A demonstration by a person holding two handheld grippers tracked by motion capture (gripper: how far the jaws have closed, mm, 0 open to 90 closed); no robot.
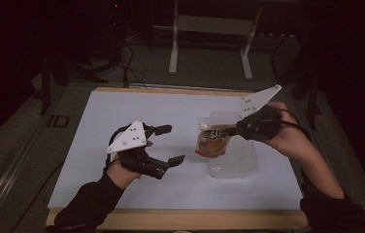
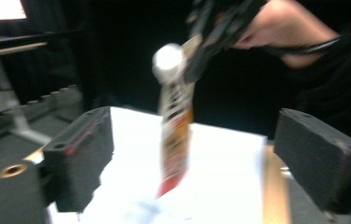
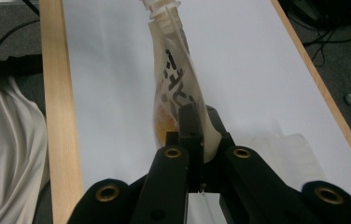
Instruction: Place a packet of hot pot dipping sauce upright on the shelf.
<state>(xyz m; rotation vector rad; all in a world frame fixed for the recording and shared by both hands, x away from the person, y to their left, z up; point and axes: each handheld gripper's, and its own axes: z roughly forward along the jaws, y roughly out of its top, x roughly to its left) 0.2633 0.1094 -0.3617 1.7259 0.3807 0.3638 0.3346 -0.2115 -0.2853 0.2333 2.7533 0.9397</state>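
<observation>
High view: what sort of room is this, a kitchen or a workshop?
Probably a lab or recording workspace, not a kitchen: a white sheet covers the wood-edged table, loose black cables trail over the grey floor behind, and a grey metal equipment stand sits in the dim background.

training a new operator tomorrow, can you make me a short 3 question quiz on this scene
1. True or false: the left gripper is clamped on the pouch.
2. Which gripper holds the pouch? A) left B) right C) both
3. Fill in: below and behind the hanging pouch, on the white table, lies a clear plastic ____.

Key
1. False. Its jaws stand wide apart with nothing between the pads; in the left gripper view the pouch hangs farther off.
2. B. The right gripper is shut on the pouch's edge near the white cap, and the pouch hangs clear of the table.
3. Container, open at the top as far as the high view shows.
</observation>
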